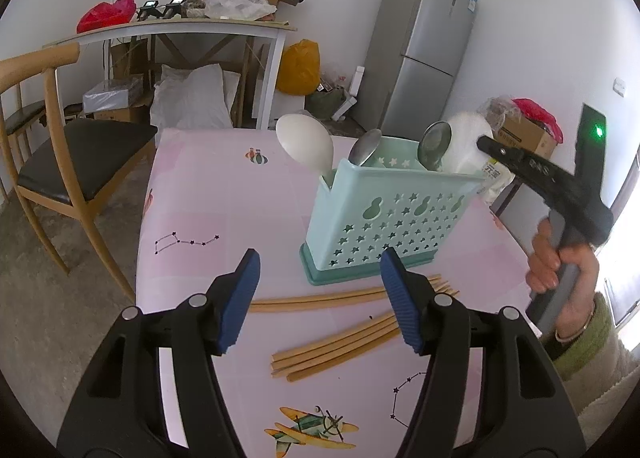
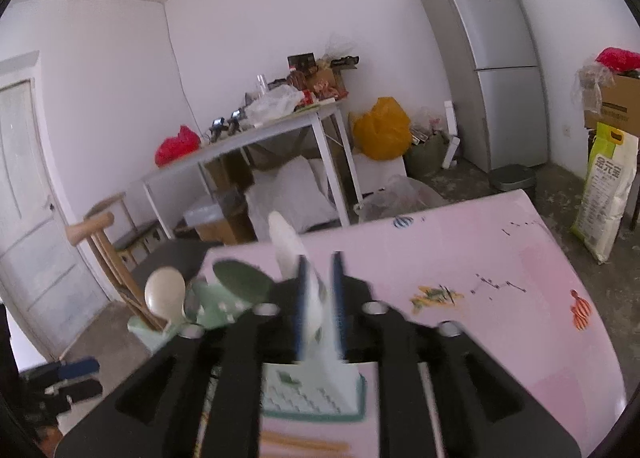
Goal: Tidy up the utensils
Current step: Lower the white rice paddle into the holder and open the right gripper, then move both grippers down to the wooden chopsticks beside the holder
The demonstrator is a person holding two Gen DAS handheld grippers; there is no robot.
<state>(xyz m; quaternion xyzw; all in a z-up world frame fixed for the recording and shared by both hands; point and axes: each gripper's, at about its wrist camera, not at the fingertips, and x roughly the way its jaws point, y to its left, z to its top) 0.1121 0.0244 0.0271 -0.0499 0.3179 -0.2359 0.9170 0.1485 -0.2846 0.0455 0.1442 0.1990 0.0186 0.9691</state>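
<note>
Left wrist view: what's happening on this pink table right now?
A person with a handheld gripper in each hand is sorting utensils into a teal holder on the pink table. The right gripper is over the holder with a white spoon between its blue pads; whether they press on it is unclear in the blur. Two white spoons and two metal spoons stand in the holder. The left gripper hangs open and empty above the wooden chopsticks lying loose on the table.

Open left gripper (image 1: pixel 320 298) hovers over chopsticks (image 1: pixel 340 350).
</note>
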